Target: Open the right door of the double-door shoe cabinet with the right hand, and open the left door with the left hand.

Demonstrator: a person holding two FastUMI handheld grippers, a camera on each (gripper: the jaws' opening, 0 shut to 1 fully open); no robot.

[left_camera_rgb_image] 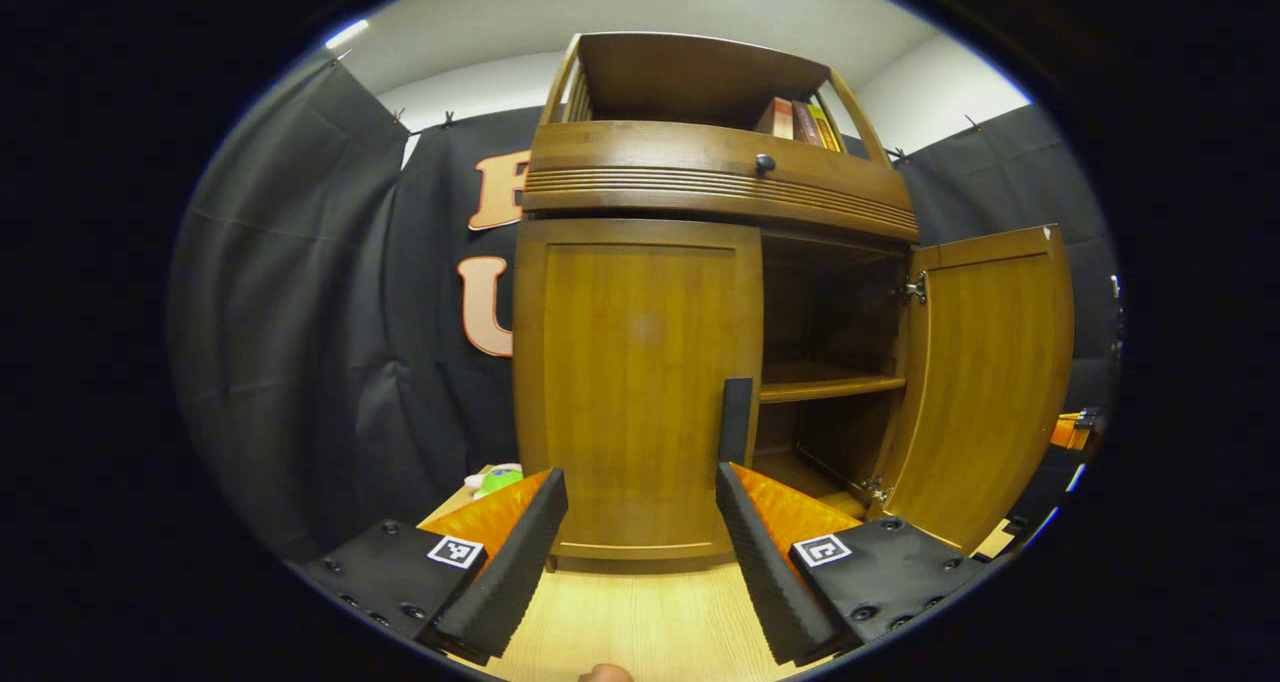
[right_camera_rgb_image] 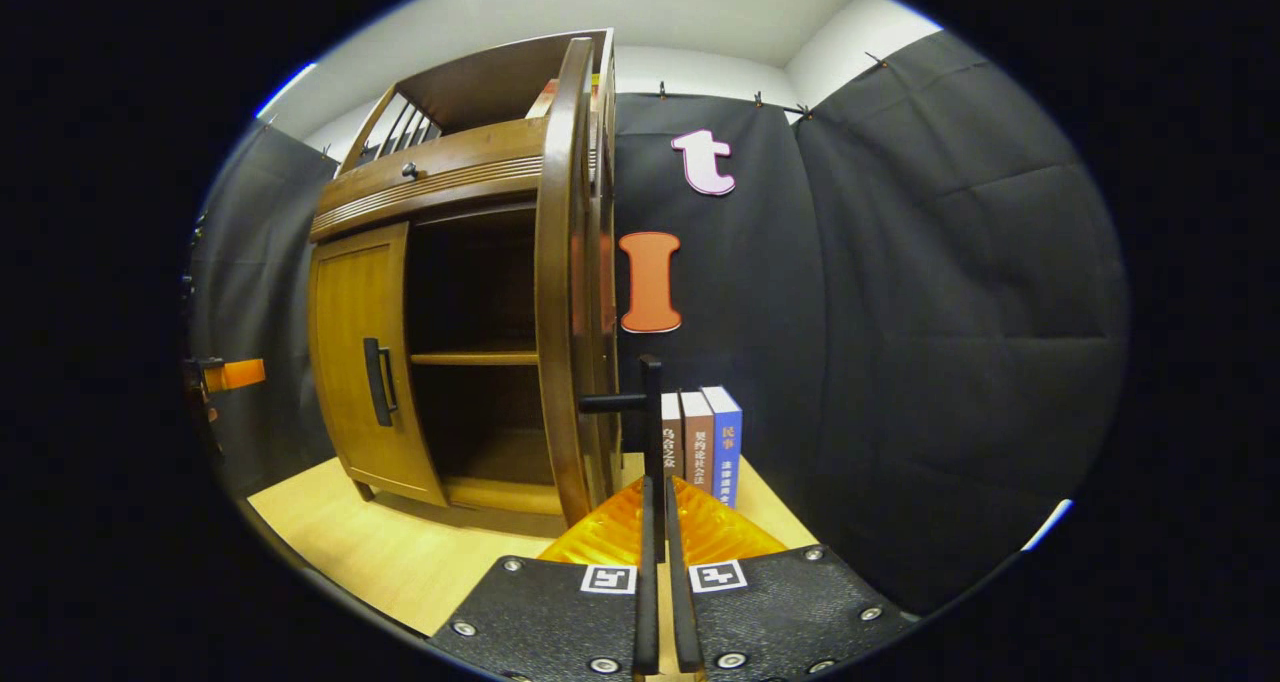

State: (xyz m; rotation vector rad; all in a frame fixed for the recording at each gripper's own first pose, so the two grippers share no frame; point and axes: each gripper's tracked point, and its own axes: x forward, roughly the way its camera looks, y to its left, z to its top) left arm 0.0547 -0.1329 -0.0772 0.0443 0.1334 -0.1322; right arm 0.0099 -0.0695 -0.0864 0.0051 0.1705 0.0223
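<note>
We have the cabinet (left_camera_rgb_image: 700, 292) standing on the tabletop (left_camera_rgb_image: 640, 622), and its right door (left_camera_rgb_image: 985, 382) is swung wide, showing the shelf (left_camera_rgb_image: 830, 387) inside; that half of the task looks done to us; the left door (left_camera_rgb_image: 635, 392) is shut flat against the frame

In the right gripper view we see the right gripper (right_camera_rgb_image: 657, 522) clenched on the right door's handle (right_camera_rgb_image: 650, 412), both fingers pressed together around the upright bar, with the door's edge (right_camera_rgb_image: 560, 292) just to its left; books (right_camera_rgb_image: 700, 442) stand just behind the handle, near the wall

In the left gripper view the left gripper (left_camera_rgb_image: 640, 542) is released, its fingers spread apart and holding nothing; it faces the left door squarely from a little way off, low down near the door's foot

What the next move turns on, as we judge it, is the left door's handle (left_camera_rgb_image: 736, 420); it is an upright bar, long axis vertical, set on the door's inner edge beside the open half; from the left gripper it lies ahead, up and to the right, just above the right finger (left_camera_rgb_image: 765, 552); the same handle (right_camera_rgb_image: 377, 382) is plain in the right gripper view; we would shift the left gripper right and up so the bar falls between the fingers, then close and pull out leftward; the left hand is the nearer one, and the one the task names
</note>
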